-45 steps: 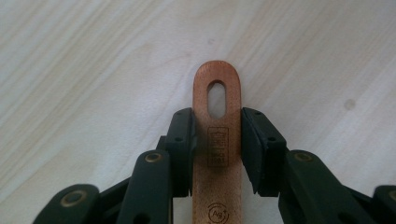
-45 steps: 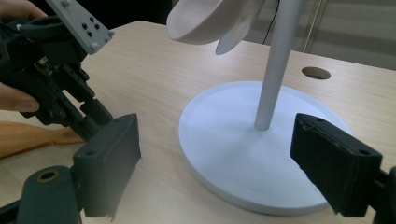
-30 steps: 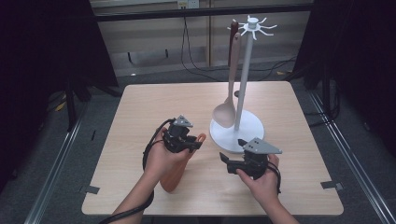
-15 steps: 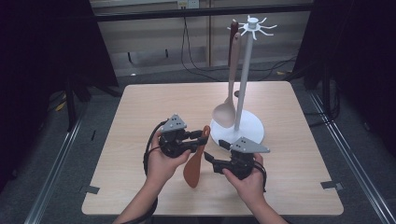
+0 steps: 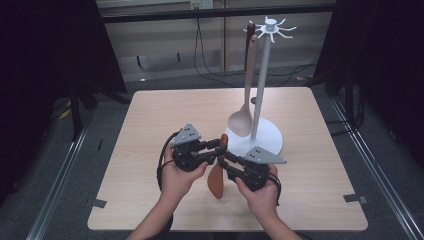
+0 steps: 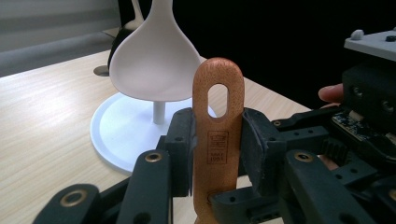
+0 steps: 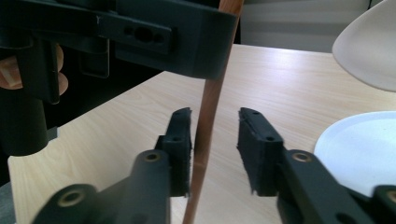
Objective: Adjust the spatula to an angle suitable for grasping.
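Lifted off the table since a second ago, the brown wooden spatula is now carried upright between the two grippers, blade down and handle end up, just above the tabletop near the front edge. Its handle is clamped by the left gripper, whose pads press on both flat edges below the oval hanging hole, as seen in the left gripper view. Lower on the handle, the right gripper has been brought in from the other side; its jaws have just been closing around the wood, and in the right gripper view one pad is seen against the spatula while a narrow gap is left at the other, so a full grip is not shown. Both hands have been drawn together toward the middle of the table compared with the earlier frame. Just behind the spatula, the white round base of the utensil stand is seen resting on the wooden table. A pale spoon is hung from the stand's top hooks, its bowl low beside the pole, close to the spatula's handle end.
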